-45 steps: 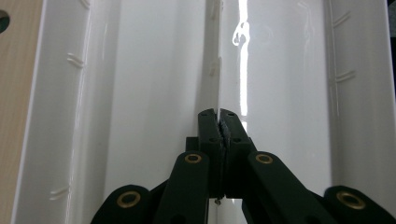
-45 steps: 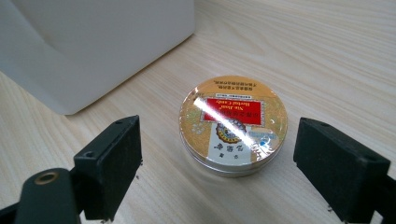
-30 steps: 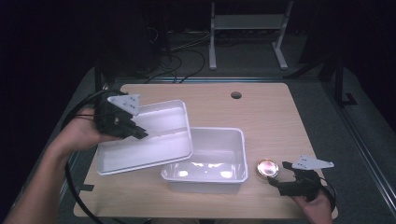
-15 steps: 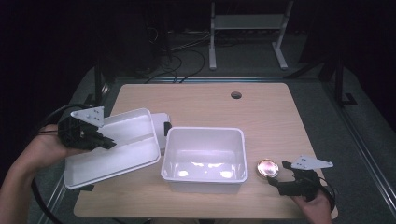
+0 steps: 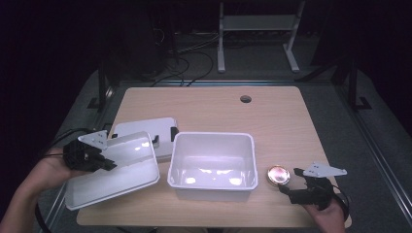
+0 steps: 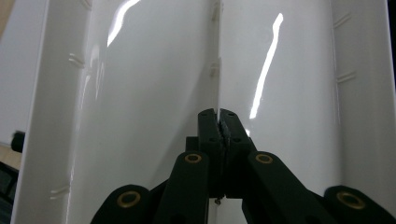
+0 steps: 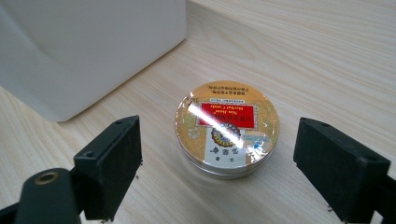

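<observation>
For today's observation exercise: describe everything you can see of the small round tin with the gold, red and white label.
The small round tin has a shallow silvery metal wall and a glossy gold lid bearing a red and white printed label. It lies flat, lid shut, on the wooden table, just right of the white plastic bin. The right gripper has open jaws on either side, not touching it.

Glossy white plastic lid [image 5: 112, 171], matt white plastic bin [image 5: 213, 161], shiny metal tin [image 7: 227, 129] — paper label, pale wood-grain table [image 5: 214, 109] — smooth
</observation>
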Demonstrator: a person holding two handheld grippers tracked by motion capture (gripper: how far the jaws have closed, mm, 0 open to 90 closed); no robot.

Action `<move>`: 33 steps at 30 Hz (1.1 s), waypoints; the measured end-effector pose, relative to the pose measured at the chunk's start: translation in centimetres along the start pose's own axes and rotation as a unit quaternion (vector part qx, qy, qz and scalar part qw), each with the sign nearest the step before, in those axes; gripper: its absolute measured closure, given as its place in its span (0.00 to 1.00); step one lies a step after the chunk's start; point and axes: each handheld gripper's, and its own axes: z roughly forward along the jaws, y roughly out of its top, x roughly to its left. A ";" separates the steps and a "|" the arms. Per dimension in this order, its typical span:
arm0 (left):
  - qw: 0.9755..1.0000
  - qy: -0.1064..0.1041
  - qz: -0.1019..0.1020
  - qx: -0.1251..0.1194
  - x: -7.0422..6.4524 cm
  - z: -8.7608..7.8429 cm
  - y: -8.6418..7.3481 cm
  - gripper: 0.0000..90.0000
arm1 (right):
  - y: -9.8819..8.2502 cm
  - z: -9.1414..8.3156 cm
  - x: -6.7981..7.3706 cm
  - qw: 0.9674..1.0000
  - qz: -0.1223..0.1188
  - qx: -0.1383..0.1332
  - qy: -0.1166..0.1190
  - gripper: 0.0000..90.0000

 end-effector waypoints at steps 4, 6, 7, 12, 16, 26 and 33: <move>1.000 -0.016 0.008 0.011 -0.3 2.5 -0.4 0.99 | 0.0 0.0 0.0 1.000 0.002 0.002 -0.001 0.16; 1.000 -0.018 0.008 0.013 -0.3 2.9 -0.5 0.99 | 0.0 0.0 0.0 1.000 0.001 0.001 -0.001 0.16; 1.000 -0.024 0.007 0.015 -0.4 3.5 -0.5 0.99 | 0.0 0.0 0.0 1.000 0.001 0.002 -0.001 0.16; 0.999 -0.034 0.016 0.023 -0.6 5.2 -0.5 0.99 | -0.1 0.0 0.0 1.000 0.000 0.001 -0.003 0.16; 0.999 -0.037 0.026 0.029 -0.7 6.3 -0.5 0.99 | -0.1 -0.1 0.0 1.000 0.002 0.002 -0.004 0.16; 0.997 -0.053 0.041 0.046 -1.1 8.7 -0.5 0.99 | -0.1 -0.1 0.0 1.000 0.001 0.002 -0.004 0.16; 0.996 -0.059 0.050 0.055 -1.2 9.9 -0.2 0.99 | -0.1 -0.1 0.1 1.000 -0.002 0.002 -0.004 0.16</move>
